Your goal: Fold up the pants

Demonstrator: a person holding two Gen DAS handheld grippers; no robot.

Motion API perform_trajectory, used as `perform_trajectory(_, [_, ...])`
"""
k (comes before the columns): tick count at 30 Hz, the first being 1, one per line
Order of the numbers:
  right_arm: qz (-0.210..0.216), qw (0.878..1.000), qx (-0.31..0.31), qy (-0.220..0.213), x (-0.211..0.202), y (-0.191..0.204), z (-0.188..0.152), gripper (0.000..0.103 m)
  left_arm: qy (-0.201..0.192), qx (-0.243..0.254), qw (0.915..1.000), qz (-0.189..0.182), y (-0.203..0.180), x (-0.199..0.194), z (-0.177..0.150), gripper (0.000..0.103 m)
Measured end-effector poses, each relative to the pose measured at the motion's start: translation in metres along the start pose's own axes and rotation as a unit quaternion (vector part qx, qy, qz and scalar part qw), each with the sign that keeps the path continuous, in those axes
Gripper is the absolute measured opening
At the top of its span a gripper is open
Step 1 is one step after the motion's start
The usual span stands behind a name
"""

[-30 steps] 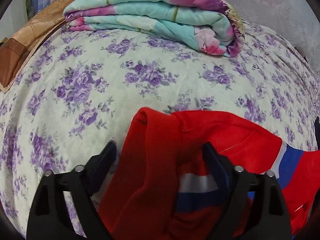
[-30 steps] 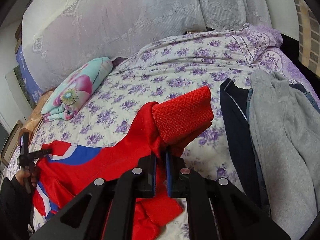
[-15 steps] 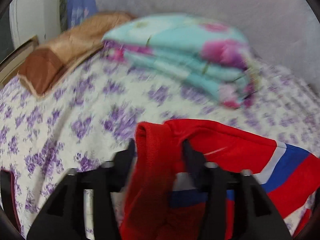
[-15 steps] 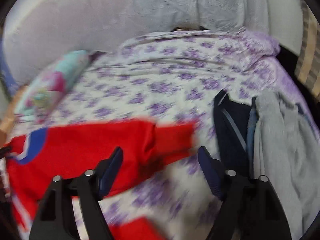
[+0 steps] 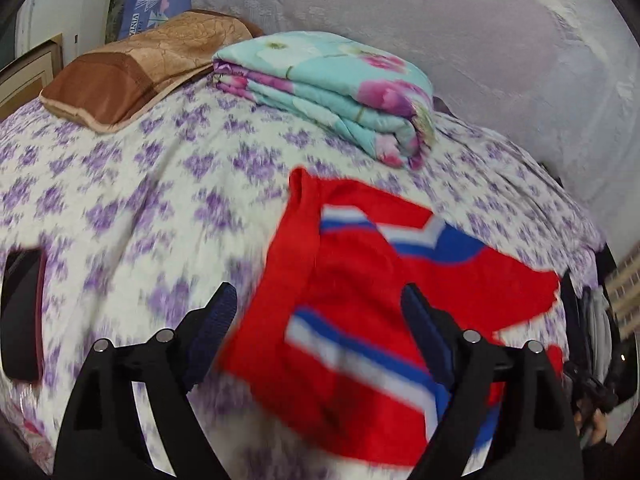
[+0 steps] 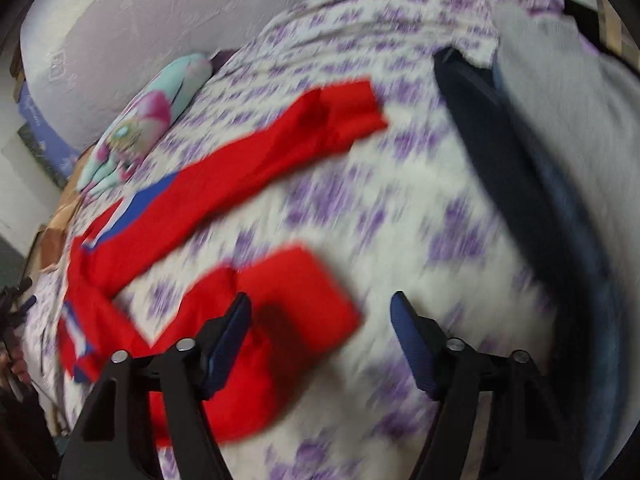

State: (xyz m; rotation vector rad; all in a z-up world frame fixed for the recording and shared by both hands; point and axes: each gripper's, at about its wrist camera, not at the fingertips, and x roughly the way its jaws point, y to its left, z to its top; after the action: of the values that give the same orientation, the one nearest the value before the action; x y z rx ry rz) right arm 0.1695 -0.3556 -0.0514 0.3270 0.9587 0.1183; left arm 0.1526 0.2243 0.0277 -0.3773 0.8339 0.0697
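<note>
Red pants (image 5: 360,288) with blue and white stripes lie spread on the floral bedspread (image 5: 132,200). My left gripper (image 5: 320,320) hovers above the waist end; its jaws are opening and the pads touch no cloth. In the right wrist view one leg (image 6: 280,152) stretches toward the far side. The other leg's red cuff (image 6: 296,304) lies just under my right gripper (image 6: 322,330). That gripper's jaws are closing, still wide apart, and the cuff sits by the left finger (image 6: 228,336) without being pinched. Both views are blurred by motion.
A folded floral quilt (image 5: 328,92) and a brown pillow (image 5: 132,76) lie at the head of the bed. A dark flat object (image 5: 20,312) rests at the left edge. Navy (image 6: 488,128) and grey (image 6: 568,140) clothes are piled to the right of the pants.
The right gripper let go of the raised red cuff, and that leg now lies flat. It then dropped over the other cuff. The left gripper released the waistband, widened and drew back.
</note>
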Motion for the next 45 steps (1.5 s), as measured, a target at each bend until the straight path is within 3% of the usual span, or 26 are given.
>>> perform_trajectory(1, [0.009, 1.000, 0.001, 0.006, 0.002, 0.001, -0.006, 0.064, 0.008, 0.000, 1.0000, 0.001, 0.002, -0.005, -0.015, 0.081])
perform_trajectory(2, [0.014, 1.000, 0.001, 0.010, 0.005, 0.003, -0.010, 0.050, 0.015, -0.004, 0.9999, 0.001, 0.006, -0.008, -0.027, 0.081])
perform_trajectory(4, [0.021, 1.000, 0.000, 0.011, 0.008, 0.006, -0.013, 0.036, 0.035, -0.021, 0.9991, 0.000, 0.016, -0.006, -0.048, 0.081])
perform_trajectory(5, [0.029, 1.000, -0.002, 0.002, 0.004, 0.008, -0.014, 0.022, 0.043, -0.027, 0.9987, -0.002, 0.021, -0.004, -0.055, 0.081])
perform_trajectory(6, [0.033, 0.999, -0.004, -0.005, 0.000, 0.009, -0.013, 0.019, 0.049, -0.034, 0.9982, 0.000, 0.026, 0.000, -0.059, 0.081])
perform_trajectory(9, [0.033, 0.998, -0.006, -0.056, -0.027, 0.013, -0.013, 0.015, 0.066, -0.066, 0.9956, -0.005, 0.040, 0.004, -0.074, 0.081])
perform_trajectory(15, [0.014, 0.983, 0.006, -0.185, -0.118, -0.005, -0.023, 0.015, 0.069, -0.064, 0.9950, -0.035, 0.023, 0.017, -0.076, 0.081])
perform_trajectory(17, [0.006, 0.983, 0.010, -0.181, -0.129, -0.013, -0.032, 0.015, 0.076, -0.056, 0.9947, -0.042, 0.012, 0.031, -0.075, 0.081])
perform_trajectory(20, [-0.005, 0.991, 0.022, -0.132, -0.114, -0.027, -0.050, 0.015, 0.092, -0.067, 0.9928, -0.037, 0.007, 0.056, -0.075, 0.086])
perform_trajectory(24, [-0.013, 0.995, 0.043, -0.093, -0.088, -0.042, -0.070, 0.015, 0.065, -0.074, 0.9945, -0.036, -0.002, 0.066, -0.071, 0.089])
perform_trajectory(25, [-0.010, 0.995, 0.051, -0.090, -0.084, -0.046, -0.072, 0.015, 0.057, -0.081, 0.9944, -0.037, -0.001, 0.065, -0.070, 0.074])
perform_trajectory(26, [-0.008, 0.994, 0.057, -0.090, -0.082, -0.048, -0.075, 0.015, 0.050, -0.092, 0.9936, -0.042, 0.001, 0.065, -0.070, 0.037])
perform_trajectory(27, [-0.005, 0.994, 0.061, -0.091, -0.080, -0.050, -0.075, 0.015, 0.054, -0.099, 0.9919, -0.060, 0.003, 0.064, -0.069, 0.013])
perform_trajectory(28, [-0.005, 0.994, 0.062, -0.093, -0.080, -0.051, -0.075, 0.015, 0.056, -0.101, 0.9909, -0.069, 0.004, 0.063, -0.069, 0.008])
perform_trajectory(33, [0.001, 0.993, 0.047, -0.108, -0.095, -0.043, -0.074, 0.014, 0.021, -0.072, 0.9956, -0.056, 0.000, 0.010, -0.073, 0.008])
perform_trajectory(38, [0.019, 0.994, 0.020, -0.104, -0.136, -0.026, -0.083, 0.015, 0.015, -0.056, 0.9975, -0.039, 0.014, -0.038, -0.086, 0.010])
perform_trajectory(40, [0.004, 0.996, -0.002, -0.089, -0.139, -0.021, -0.094, 0.015, 0.033, -0.054, 0.9977, -0.024, 0.023, -0.032, -0.099, 0.015])
perform_trajectory(43, [-0.036, 0.999, -0.007, -0.023, -0.113, -0.030, -0.116, 0.021, 0.090, -0.069, 0.9934, -0.017, 0.036, -0.003, -0.122, 0.047])
perform_trajectory(45, [-0.060, 0.998, 0.018, 0.003, -0.101, -0.048, -0.130, 0.038, 0.077, -0.051, 0.9956, -0.013, 0.033, -0.008, -0.132, 0.050])
